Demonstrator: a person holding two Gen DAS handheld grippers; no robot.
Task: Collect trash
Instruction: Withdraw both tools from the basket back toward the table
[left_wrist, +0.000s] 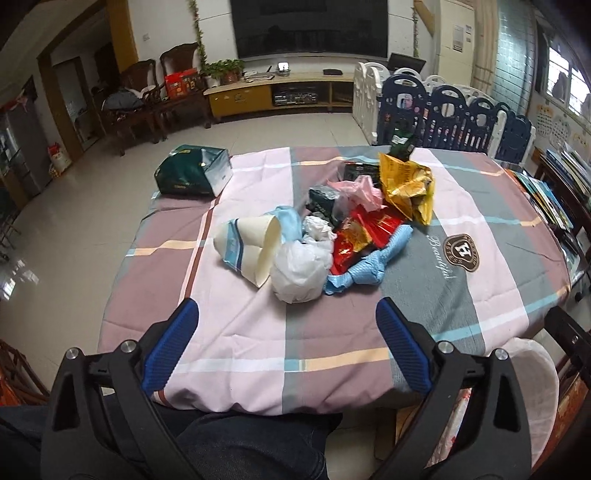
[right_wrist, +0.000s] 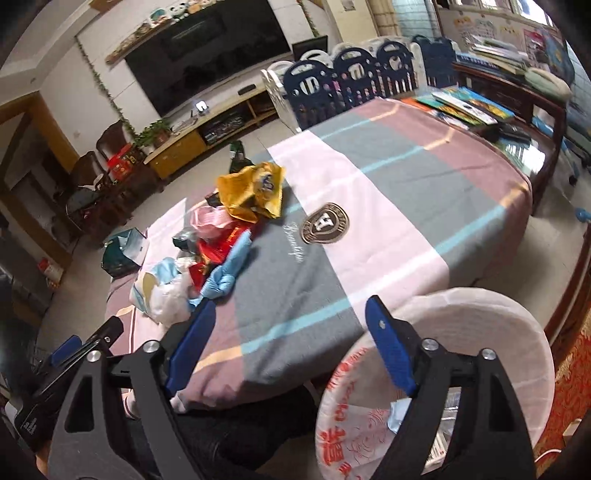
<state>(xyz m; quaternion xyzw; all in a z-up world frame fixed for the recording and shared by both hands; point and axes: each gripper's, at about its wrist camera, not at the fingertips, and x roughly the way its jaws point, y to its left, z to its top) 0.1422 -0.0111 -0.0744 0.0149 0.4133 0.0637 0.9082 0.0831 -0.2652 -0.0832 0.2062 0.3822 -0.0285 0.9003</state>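
Note:
A heap of trash lies mid-table on the plaid cloth (left_wrist: 258, 332): two paper cups (left_wrist: 251, 247), a white plastic bag (left_wrist: 301, 267), a blue wrapper (left_wrist: 369, 266), red packets (left_wrist: 373, 225), a pink bag (left_wrist: 364, 190) and a yellow snack bag (left_wrist: 408, 184). My left gripper (left_wrist: 287, 312) hovers open over the near table edge, short of the heap, nothing between its blue pads. My right gripper (right_wrist: 291, 308) is open and empty above the near right table corner, its right finger over a bin lined with a white printed bag (right_wrist: 461, 350). The yellow snack bag (right_wrist: 251, 192) and blue wrapper (right_wrist: 225, 275) lie to its left.
A green box (left_wrist: 194, 170) sits at the table's far left corner. A dark green packet (left_wrist: 400, 142) stands behind the heap. Books (right_wrist: 465, 105) lie on a side table to the right. The person's dark trouser legs (left_wrist: 236, 443) are under the near edge. A playpen fence (left_wrist: 443, 110) stands beyond.

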